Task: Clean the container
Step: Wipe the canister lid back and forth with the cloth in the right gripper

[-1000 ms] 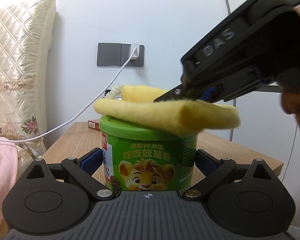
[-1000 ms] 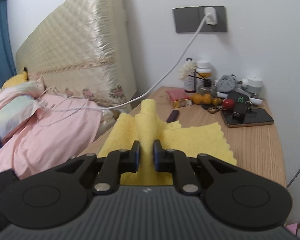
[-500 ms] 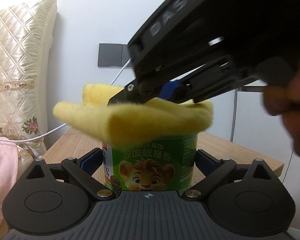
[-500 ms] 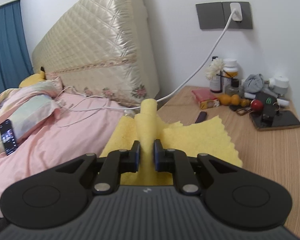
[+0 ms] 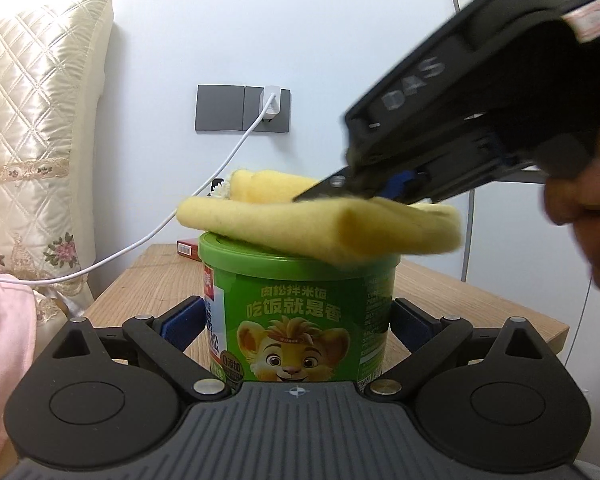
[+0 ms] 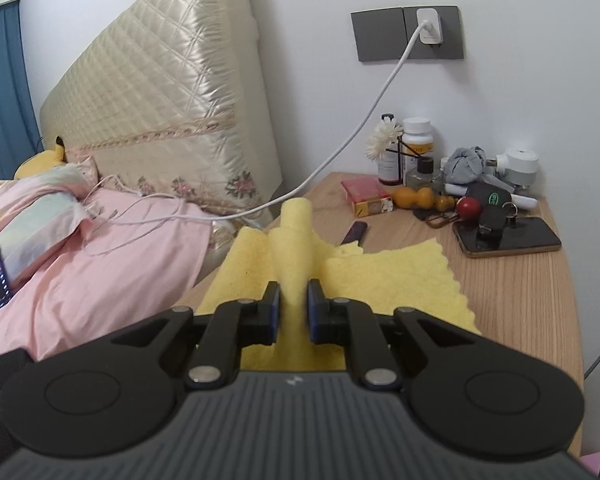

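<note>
Two claws work on a green tub with a yellow cloth.

The left claw [image 5: 296, 320] is clamped on the green tub [image 5: 298, 312], one pad on each side of it. The tub stands upright on the wooden bench [image 5: 140, 280] and has a lion cub picture on its front. The yellow cloth [image 5: 320, 224] lies folded on top of the tub's lid. The right claw [image 6: 293, 306] is squeezed tight on a fold of the cloth and comes down at a slant from the right side. Behind the tub, a white cable [image 5: 148, 240] runs up to a gray wall socket [image 5: 242, 108]. Farther back on the bench sit a black phone [image 6: 508, 240], small bottles [image 6: 418, 140] and a red box [image 6: 366, 196].
</note>
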The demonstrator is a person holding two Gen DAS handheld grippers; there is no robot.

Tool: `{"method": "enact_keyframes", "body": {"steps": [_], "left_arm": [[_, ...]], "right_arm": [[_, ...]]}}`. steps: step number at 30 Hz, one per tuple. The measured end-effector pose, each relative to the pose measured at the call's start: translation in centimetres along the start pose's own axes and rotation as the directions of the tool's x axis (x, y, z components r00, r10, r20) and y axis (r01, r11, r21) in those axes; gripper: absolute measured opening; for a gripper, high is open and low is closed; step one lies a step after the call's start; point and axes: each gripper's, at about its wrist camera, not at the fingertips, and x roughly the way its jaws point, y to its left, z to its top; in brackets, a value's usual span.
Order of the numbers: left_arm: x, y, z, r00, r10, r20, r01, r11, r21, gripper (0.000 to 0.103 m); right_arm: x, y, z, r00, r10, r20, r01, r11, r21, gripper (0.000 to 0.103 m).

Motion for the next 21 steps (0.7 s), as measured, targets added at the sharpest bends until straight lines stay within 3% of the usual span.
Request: {"method": "enact_keyframes", "body": {"steps": [3, 5, 7, 14, 21], "left_arm": [[-0.2, -0.2, -0.1, 1.0, -0.001, 0.001, 0.001, 1.0, 0.001, 0.099], [-3.6, -3.4, -1.4, 1.0, -0.001, 0.0, 0.001, 1.0, 0.007, 0.099], [-3.5, -3.4, -1.4, 1.0, -0.001, 0.0, 0.001, 1.0, 0.005, 0.099], [-4.8, -5.1, -1.9, 1.0, 0.006, -0.001, -0.006, 1.0, 0.003, 0.099], [-6.3, -6.7, -2.5, 1.0, 0.008, -0.007, -0.008, 1.0, 0.0, 0.099]], "right_arm": [[1.2, -1.1, 0.5, 1.0, 0.005, 0.009, -0.005, 1.0, 0.008, 0.015], [2.0, -1.6, 0.8, 1.0, 0.02, 0.009, -0.02, 1.0, 0.0, 0.015], [2.1, -1.0, 0.8, 1.0, 0.026, 0.009, -0.026, 1.0, -0.009, 0.016], [0.3, -0.1, 0.1, 0.996, 0.086, -0.024, -0.086, 0.996, -0.004, 0.015], [0.1, -1.4, 0.1, 0.999, 0.045, -0.013, -0.045, 0.999, 0.006, 0.015]]}}
